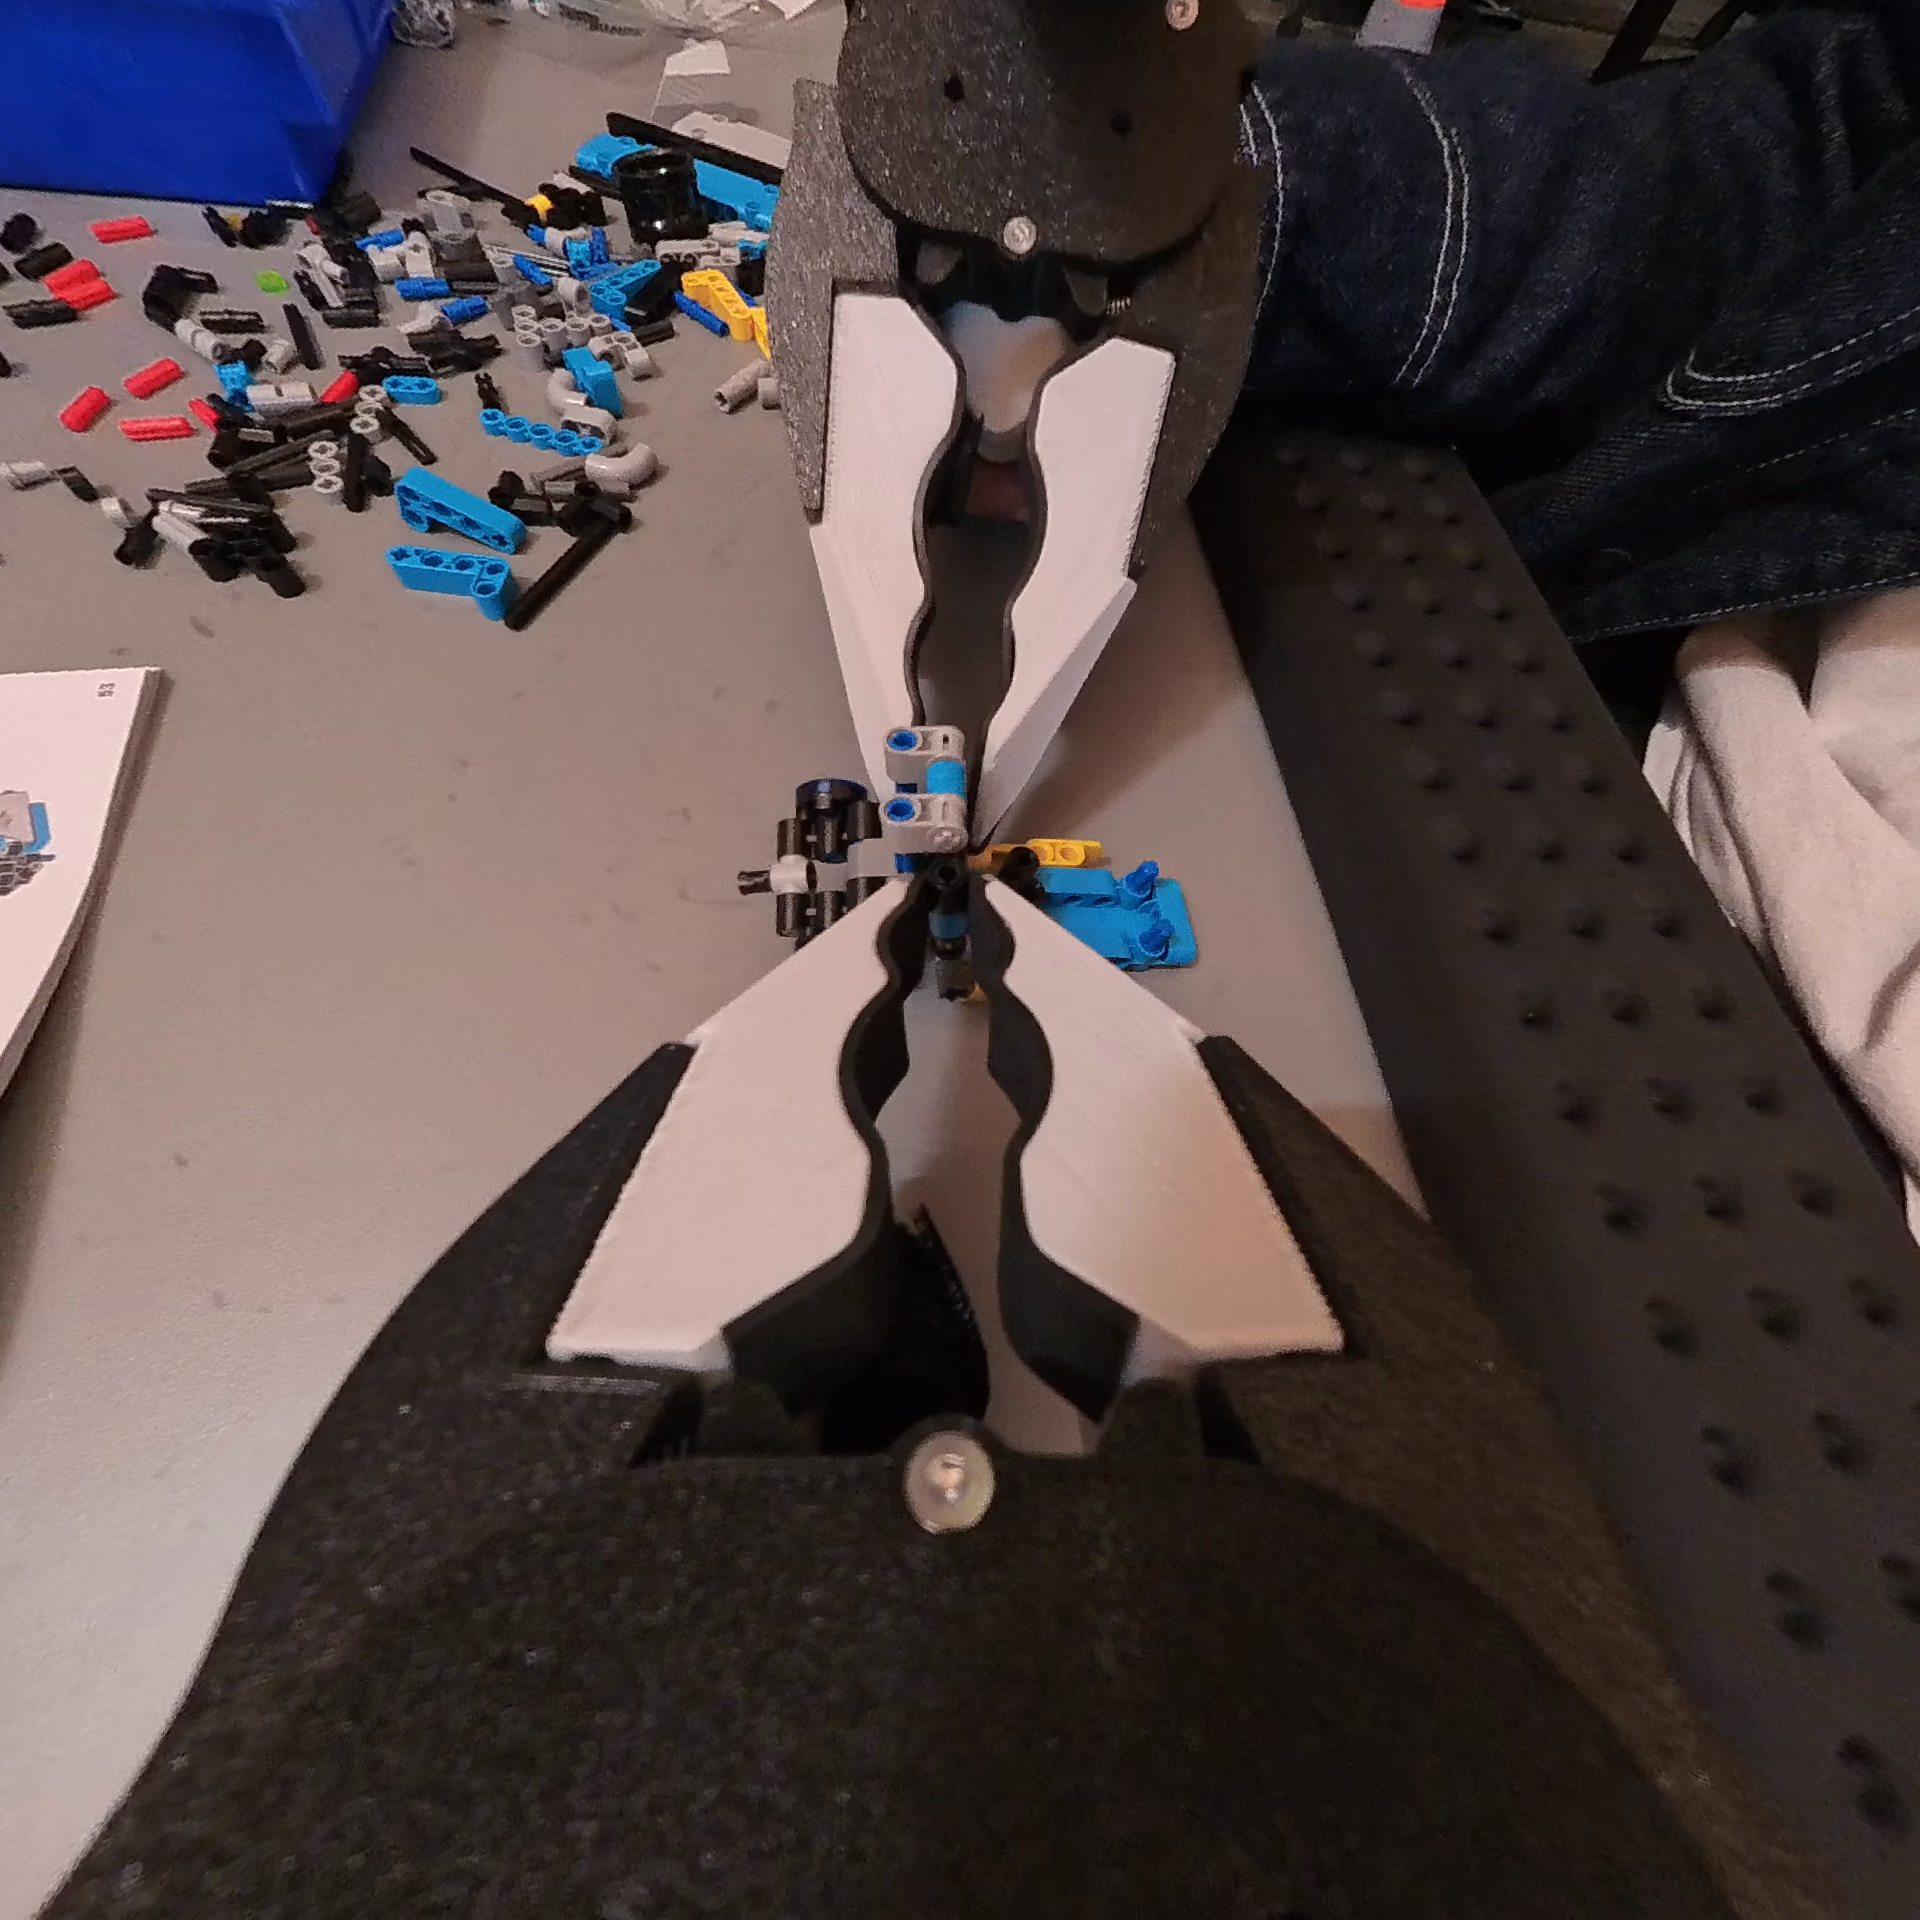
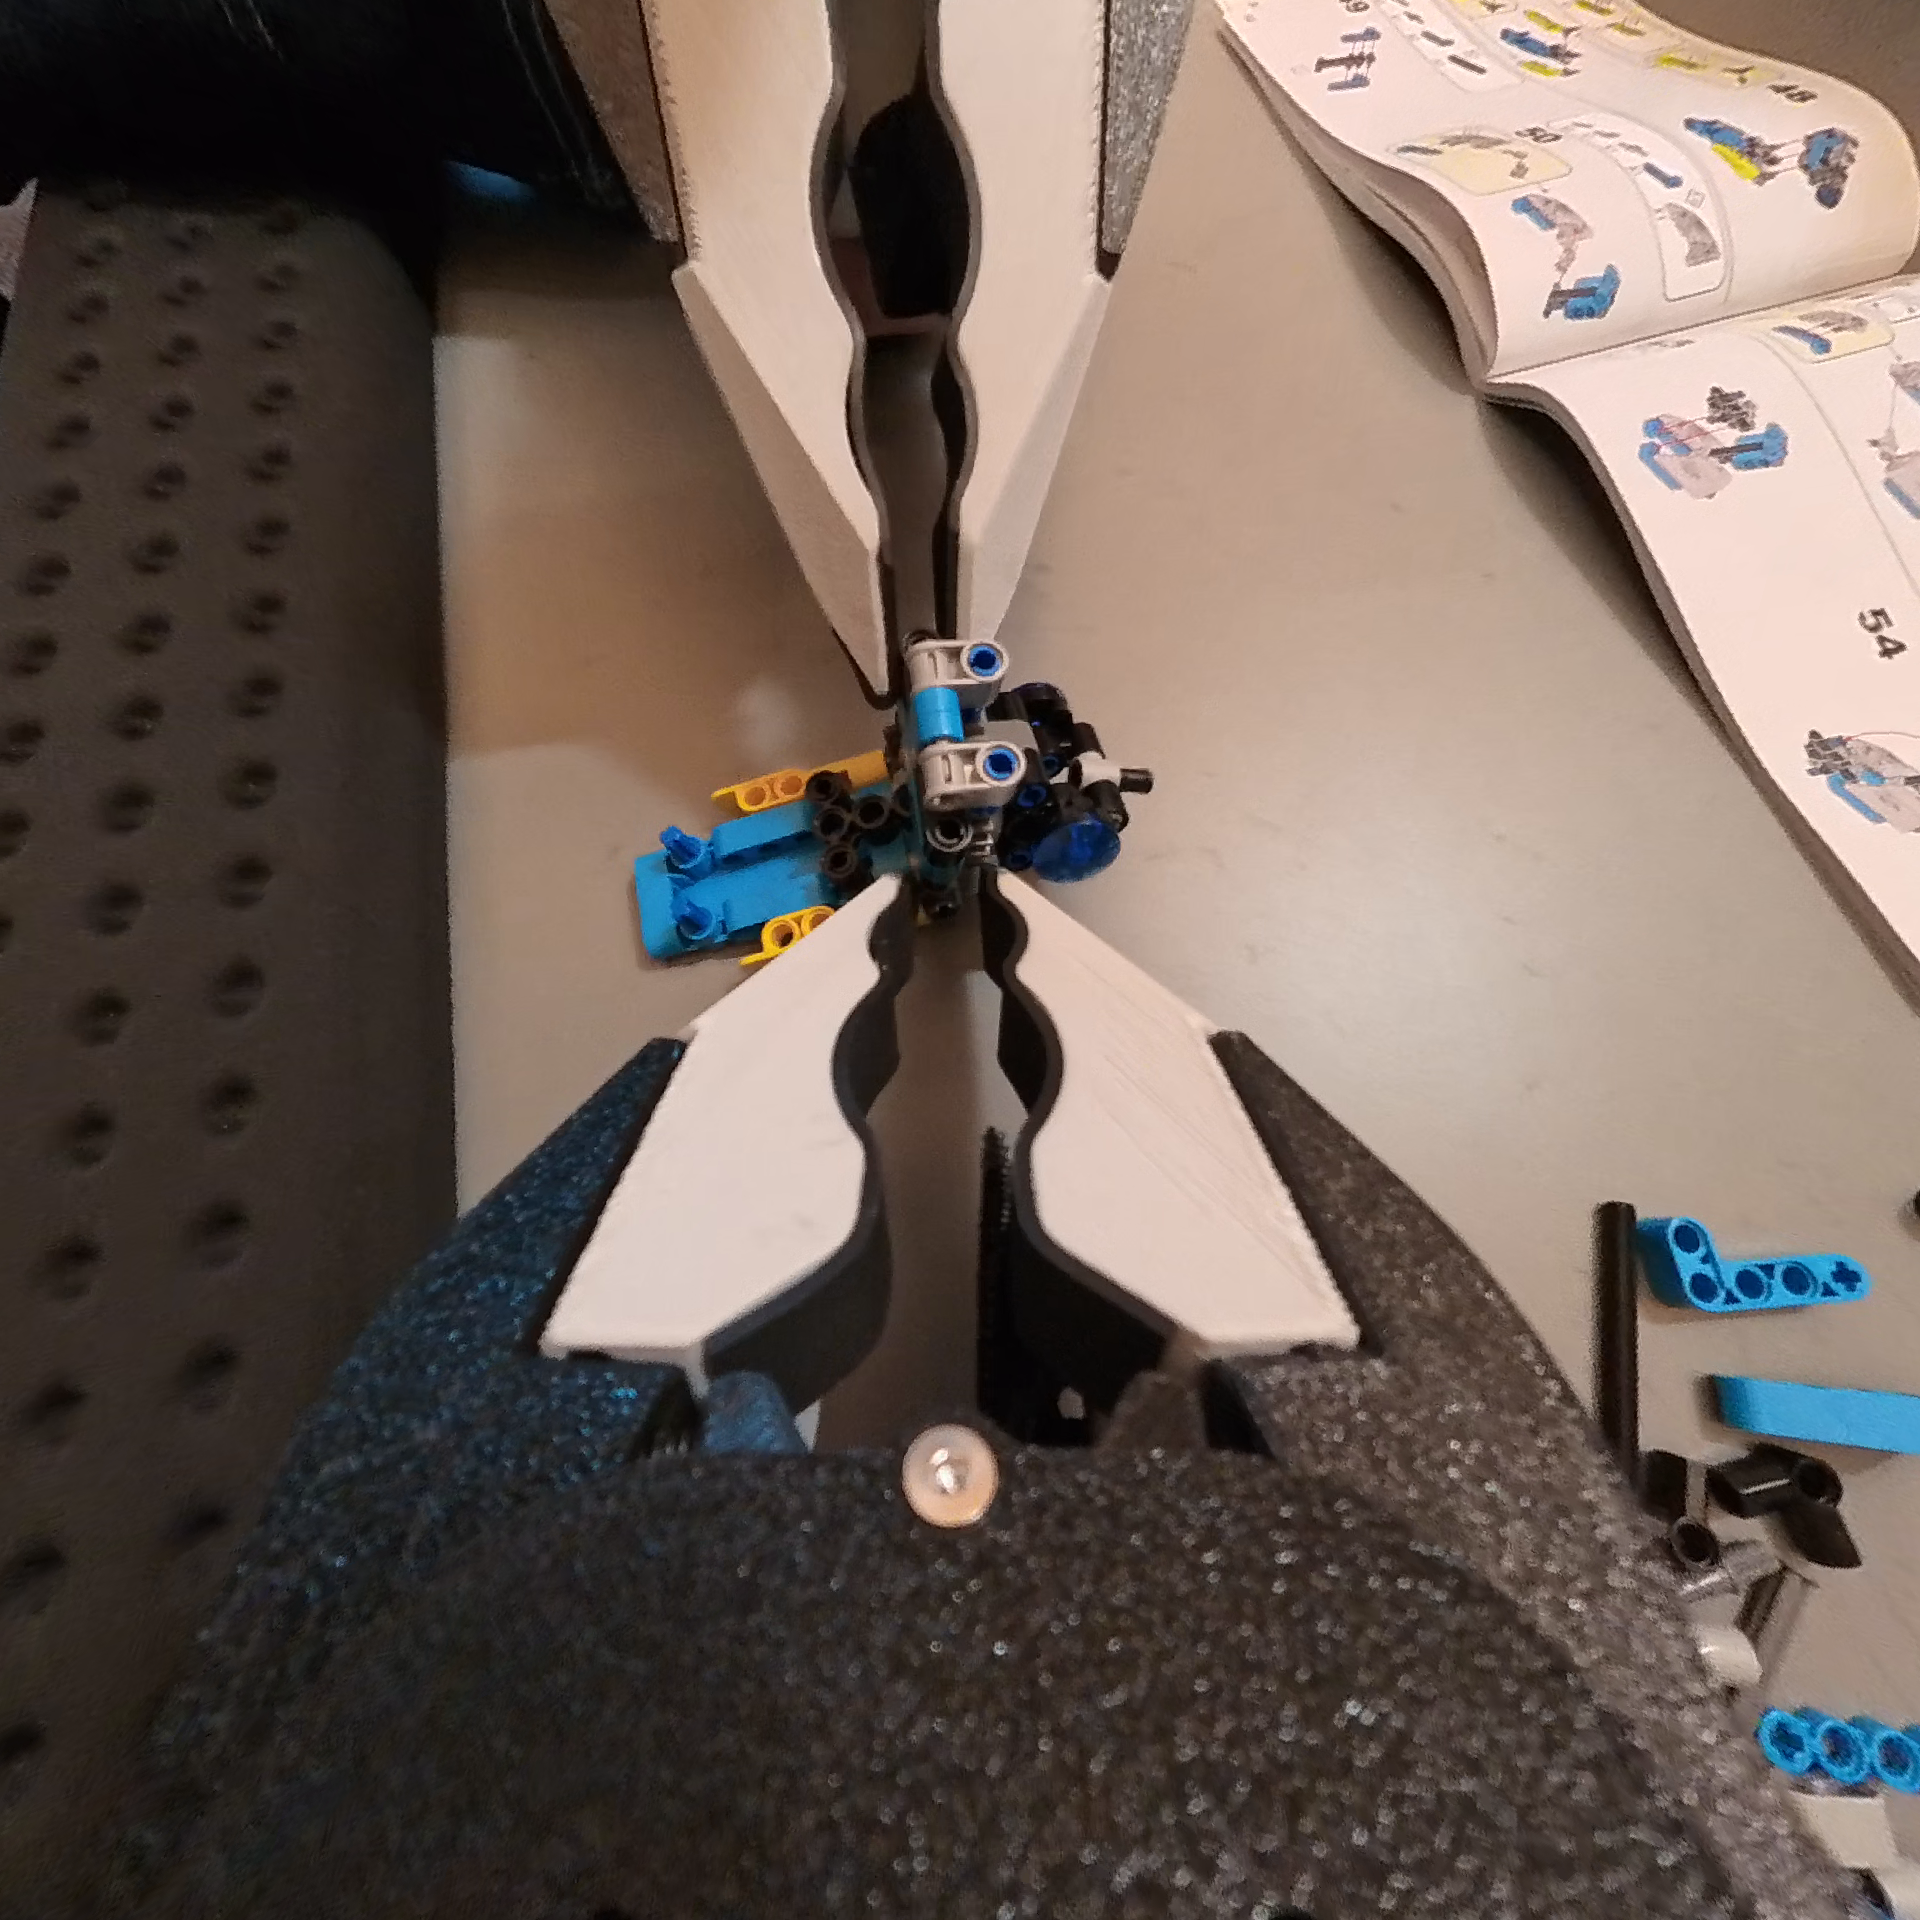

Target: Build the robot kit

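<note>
We have both pairs of jaws pinched nearly closed on one small brick model (image 1: pixel 914 831), our left gripper (image 1: pixel 945 894) gripping its near end and our right gripper (image 2: pixel 940 894) the opposite end, tips almost meeting. Beside the jaws the model's blue plate (image 2: pixel 707 883) touches the grey table (image 1: pixel 468 1039). Farther out lie loose bricks (image 1: pixel 416 416), an open booklet (image 2: pixel 1662 416) and a black dimpled mat (image 1: pixel 1610 1039).

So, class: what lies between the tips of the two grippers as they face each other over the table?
A small brick assembly fills the gap between the left gripper and right gripper, both closed on it; both wrist views show this.
</note>
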